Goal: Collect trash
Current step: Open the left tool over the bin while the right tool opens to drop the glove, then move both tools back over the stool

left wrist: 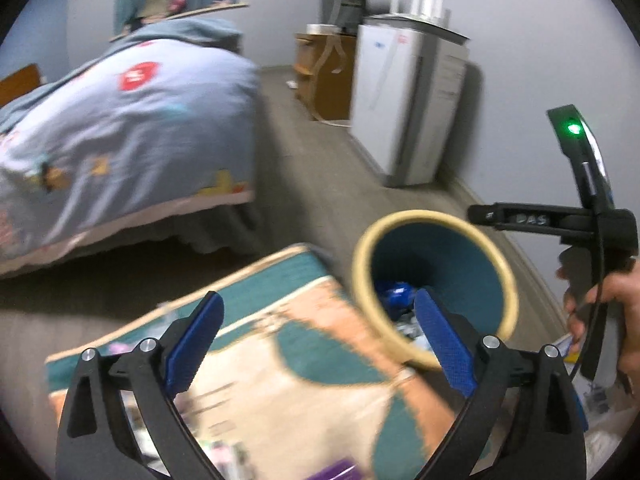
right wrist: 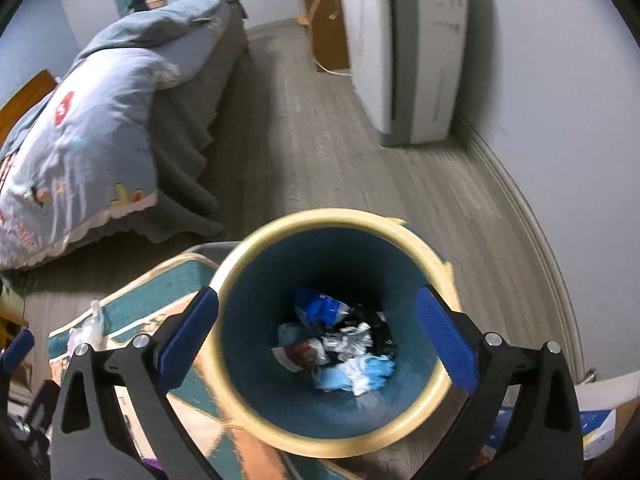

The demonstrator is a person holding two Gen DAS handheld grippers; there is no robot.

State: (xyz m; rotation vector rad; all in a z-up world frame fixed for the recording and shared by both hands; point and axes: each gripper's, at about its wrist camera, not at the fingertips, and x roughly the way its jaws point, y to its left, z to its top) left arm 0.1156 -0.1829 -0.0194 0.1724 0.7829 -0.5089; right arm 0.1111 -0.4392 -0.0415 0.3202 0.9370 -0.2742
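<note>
A round bin with a cream rim [right wrist: 438,394] and teal inside stands on the rug; it also shows in the left wrist view [left wrist: 505,276]. Inside lie crumpled wrappers and tissue [right wrist: 340,344], blue, white and silver. My right gripper [right wrist: 318,332] is open and empty, held right above the bin's mouth. My left gripper [left wrist: 320,336] is open and empty over the rug [left wrist: 280,360], just left of the bin. The right gripper's body and the hand holding it [left wrist: 592,240] show at the right of the left wrist view.
A bed with a blue quilt [left wrist: 120,128] fills the left. A white appliance [left wrist: 404,108] and a wooden cabinet [left wrist: 324,76] stand along the right wall. Small clutter lies on the rug's left edge [right wrist: 90,326], and a box [right wrist: 600,424] lies at right.
</note>
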